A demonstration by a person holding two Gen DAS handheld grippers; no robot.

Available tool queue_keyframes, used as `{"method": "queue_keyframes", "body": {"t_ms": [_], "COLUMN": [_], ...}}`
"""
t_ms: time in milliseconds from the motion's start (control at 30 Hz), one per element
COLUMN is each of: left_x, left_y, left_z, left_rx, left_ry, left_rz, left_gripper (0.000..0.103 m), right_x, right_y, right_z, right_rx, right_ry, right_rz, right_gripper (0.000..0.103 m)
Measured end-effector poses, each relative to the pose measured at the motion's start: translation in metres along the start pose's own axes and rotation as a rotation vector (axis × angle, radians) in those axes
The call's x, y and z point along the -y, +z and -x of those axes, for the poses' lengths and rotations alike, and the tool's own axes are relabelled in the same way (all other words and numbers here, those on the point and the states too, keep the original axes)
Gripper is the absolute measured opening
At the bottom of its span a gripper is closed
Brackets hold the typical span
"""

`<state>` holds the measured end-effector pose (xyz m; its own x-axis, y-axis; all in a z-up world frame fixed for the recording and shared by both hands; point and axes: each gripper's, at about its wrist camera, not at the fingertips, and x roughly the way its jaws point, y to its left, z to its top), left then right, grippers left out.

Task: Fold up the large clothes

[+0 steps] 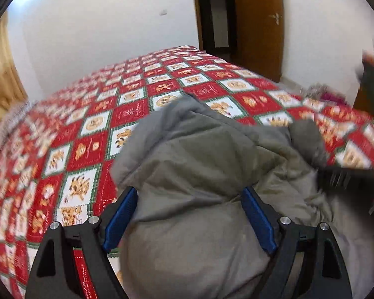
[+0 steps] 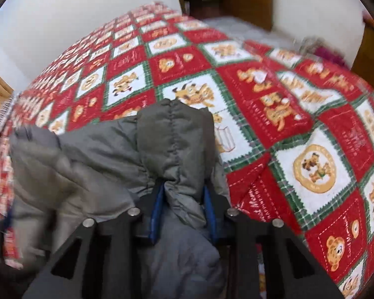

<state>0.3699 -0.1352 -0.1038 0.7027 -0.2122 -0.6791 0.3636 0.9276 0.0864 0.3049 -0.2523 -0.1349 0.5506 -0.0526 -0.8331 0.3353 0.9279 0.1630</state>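
A bulky grey-olive padded jacket (image 1: 199, 154) lies bunched on a bed with a red, white and green patchwork bedspread (image 1: 87, 124). My left gripper (image 1: 189, 194) has its jaws wide apart, and a thick fold of the jacket fills the gap, squeezed between both blue pads (image 1: 122, 214). In the right wrist view the same jacket (image 2: 87, 164) spreads to the left. My right gripper (image 2: 184, 189) has its jaws close together, pinching a narrow quilted part with a stitched seam (image 2: 173, 134) that stands up past the fingertips.
The bedspread (image 2: 286, 99) stretches away ahead and to the right. A white wall (image 1: 99, 25) stands behind the bed, with a brown wooden door (image 1: 259, 25) at the back right. Something pink and grey (image 1: 321, 92) lies at the bed's far right edge.
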Motion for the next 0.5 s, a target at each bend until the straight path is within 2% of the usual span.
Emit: {"method": "queue_keyframes", "body": {"t_ms": [33, 133, 233, 300, 400, 500], "left_x": [-0.009, -0.031, -0.036, -0.031, -0.013, -0.007], "left_y": [0.005, 0.025, 0.043, 0.05, 0.052, 0.048], "left_z": [0.003, 0.002, -0.023, -0.041, -0.068, -0.086], "left_rx": [0.007, 0.038, -0.007, -0.036, -0.059, -0.065], "left_ry": [-0.009, 0.028, 0.018, 0.019, 0.081, 0.107], "left_rz": [0.029, 0.101, 0.136, 0.119, 0.037, 0.014], "left_gripper": [0.086, 0.086, 0.086, 0.086, 0.086, 0.086], "right_x": [0.0, -0.002, 0.001, 0.002, 0.012, 0.013], "right_y": [-0.005, -0.017, -0.017, -0.017, -0.015, -0.013], "right_z": [0.001, 0.0, -0.001, -0.003, -0.008, -0.011], "right_rx": [0.028, 0.111, 0.14, 0.15, 0.152, 0.154], "right_ry": [-0.015, -0.062, -0.066, -0.055, -0.007, 0.006], "right_rz": [0.017, 0.072, 0.092, 0.091, 0.054, 0.04], "right_gripper": [0.034, 0.037, 0.037, 0.038, 0.039, 0.039]}}
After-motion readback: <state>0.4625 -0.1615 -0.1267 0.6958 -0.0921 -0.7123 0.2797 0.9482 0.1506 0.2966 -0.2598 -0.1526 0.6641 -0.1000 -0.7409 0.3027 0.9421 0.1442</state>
